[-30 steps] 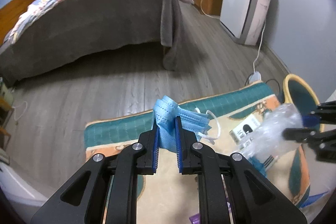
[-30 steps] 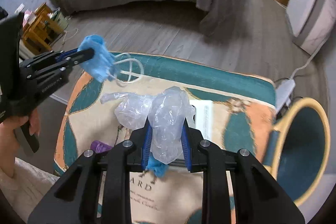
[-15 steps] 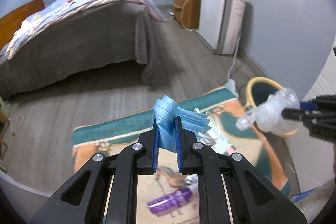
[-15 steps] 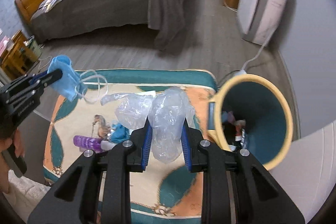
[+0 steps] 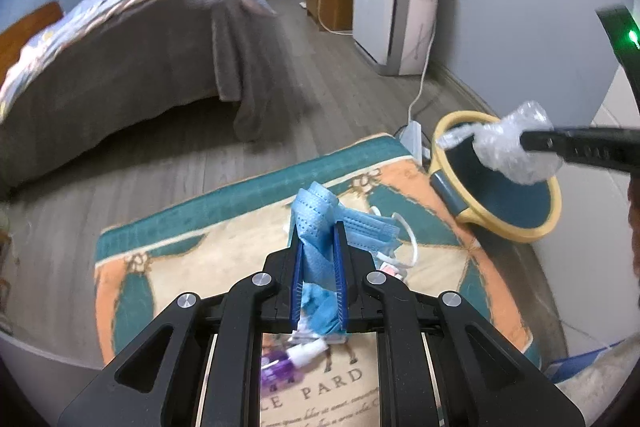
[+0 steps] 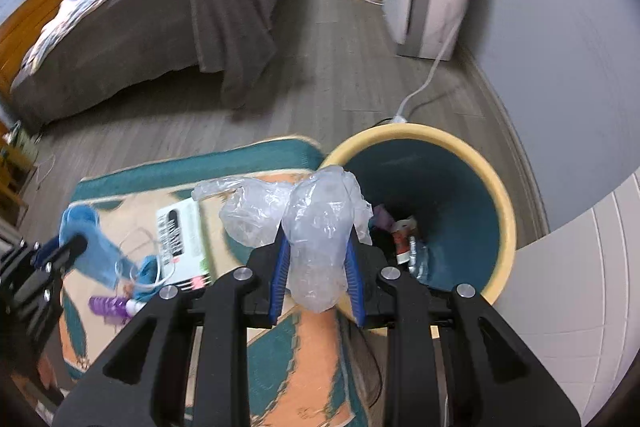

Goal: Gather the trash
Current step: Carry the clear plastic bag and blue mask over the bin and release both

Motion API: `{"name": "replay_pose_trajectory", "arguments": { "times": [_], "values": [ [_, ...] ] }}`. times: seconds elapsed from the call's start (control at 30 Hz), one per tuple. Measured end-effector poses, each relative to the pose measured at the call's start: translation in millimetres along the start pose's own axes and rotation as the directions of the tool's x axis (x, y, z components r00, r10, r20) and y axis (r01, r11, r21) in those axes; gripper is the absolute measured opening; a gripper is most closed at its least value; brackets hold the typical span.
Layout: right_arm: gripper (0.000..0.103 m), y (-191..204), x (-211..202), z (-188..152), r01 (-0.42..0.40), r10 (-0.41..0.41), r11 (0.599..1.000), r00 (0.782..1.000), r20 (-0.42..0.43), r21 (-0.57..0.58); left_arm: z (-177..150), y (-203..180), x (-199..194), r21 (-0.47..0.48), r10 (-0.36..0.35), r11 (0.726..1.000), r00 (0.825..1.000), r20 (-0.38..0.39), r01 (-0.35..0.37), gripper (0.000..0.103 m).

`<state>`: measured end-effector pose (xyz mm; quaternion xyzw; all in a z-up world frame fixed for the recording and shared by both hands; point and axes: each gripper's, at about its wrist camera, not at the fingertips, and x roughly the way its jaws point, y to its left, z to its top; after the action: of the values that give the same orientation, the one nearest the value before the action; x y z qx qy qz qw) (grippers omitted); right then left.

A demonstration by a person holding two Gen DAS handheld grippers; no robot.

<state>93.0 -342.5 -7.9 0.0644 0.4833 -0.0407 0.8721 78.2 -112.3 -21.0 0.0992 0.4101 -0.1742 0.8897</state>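
My left gripper [image 5: 317, 229] is shut on a blue face mask [image 5: 320, 215] and holds it above the rug; the mask also shows at the left of the right wrist view [image 6: 86, 227]. My right gripper [image 6: 318, 243] is shut on a crumpled clear plastic bag [image 6: 316, 227] held above the near rim of the yellow and teal trash bin [image 6: 500, 207]. In the left wrist view the bag [image 5: 516, 151] hangs over the bin [image 5: 548, 223]. Some trash lies in the bin's bottom.
A patterned rug [image 5: 192, 259] bears a purple bottle [image 6: 108, 305], a white printed box [image 6: 182, 239] and a blue scrap. A bed [image 5: 120, 59] stands behind, a white appliance [image 5: 394, 7] and power strip by the wall.
Both grippers have moved right toward the bin. The plastic bag has gone from over the rug to over the bin's near rim. Both grips are unchanged.
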Motion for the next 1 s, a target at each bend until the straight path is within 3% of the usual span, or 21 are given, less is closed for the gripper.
{"name": "replay_pose_trajectory", "arguments": {
  "times": [0.47, 0.83, 0.93, 1.0],
  "values": [
    [0.025, -69, 10, 2, 0.061, -0.065, 0.982, 0.998, 0.018, 0.177, 41, -102, 44, 0.155, -0.048, 0.986, 0.997, -0.053, 0.055, 0.015],
    [0.026, -133, 16, -3, 0.126, -0.145, 0.923, 0.989, 0.024, 0.364, 86, -159, 77, 0.183, -0.085, 0.979, 0.996, -0.038, 0.090, 0.018],
    [0.032, -141, 21, -6, 0.137, -0.153, 0.912, 0.988, 0.012, 0.386, 92, -174, 82, 0.224, -0.081, 0.971, 0.997, -0.014, 0.082, 0.024],
    [0.044, -145, 24, -8, 0.132, -0.143, 0.905, 0.990, -0.003, 0.405, 94, -182, 82, 0.247, -0.079, 0.966, 0.997, 0.001, 0.076, 0.032]
  ]
}}
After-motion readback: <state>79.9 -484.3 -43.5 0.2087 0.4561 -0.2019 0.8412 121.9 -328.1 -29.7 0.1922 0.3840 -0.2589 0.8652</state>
